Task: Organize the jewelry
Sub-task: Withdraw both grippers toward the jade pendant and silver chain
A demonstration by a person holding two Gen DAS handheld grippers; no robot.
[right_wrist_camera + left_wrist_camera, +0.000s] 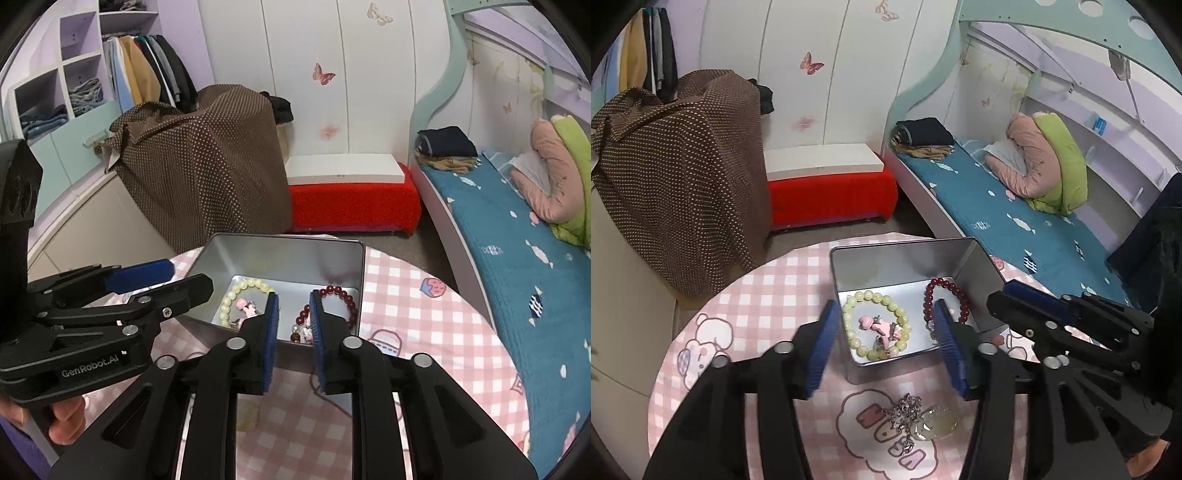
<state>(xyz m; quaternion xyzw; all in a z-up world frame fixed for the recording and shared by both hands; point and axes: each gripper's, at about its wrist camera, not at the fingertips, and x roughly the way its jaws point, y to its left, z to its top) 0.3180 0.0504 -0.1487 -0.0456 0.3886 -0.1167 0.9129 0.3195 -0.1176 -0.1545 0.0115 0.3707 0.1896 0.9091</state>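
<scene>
**Jewelry tin half filled on the gingham table**

Gingham cloth in pink and white covers the round table (768,295), printed with cartoon bears and a cloud motif. At its far side, toward twelve o'clock from both cameras, stands the open metal tin (886,258), rectangular, with tall shiny walls.

From the left wrist view, the left gripper (886,343) hangs over the tin's near rim, its blue-padded jaws spread wide with nothing between them. The right gripper (1027,295) comes in from three o'clock, its tips at the tin's right wall. In its own view the right gripper (293,332) shows jaws drawn in to a narrow gap with nothing visibly caught between the pads, poised over the tin's near edge, while the left gripper (147,291) reaches in from nine o'clock.

Inside the tin, a pale yellow-green bead bracelet (875,323) lies on the left of the floor, ringing a small pink charm (881,326). A dark red bead bracelet (942,295) lies on the right, apart from the pale one.

Outside the tin, at six o'clock from it, a silver chain necklace with a pale jade pendant (934,424) lies on the cloth.
</scene>
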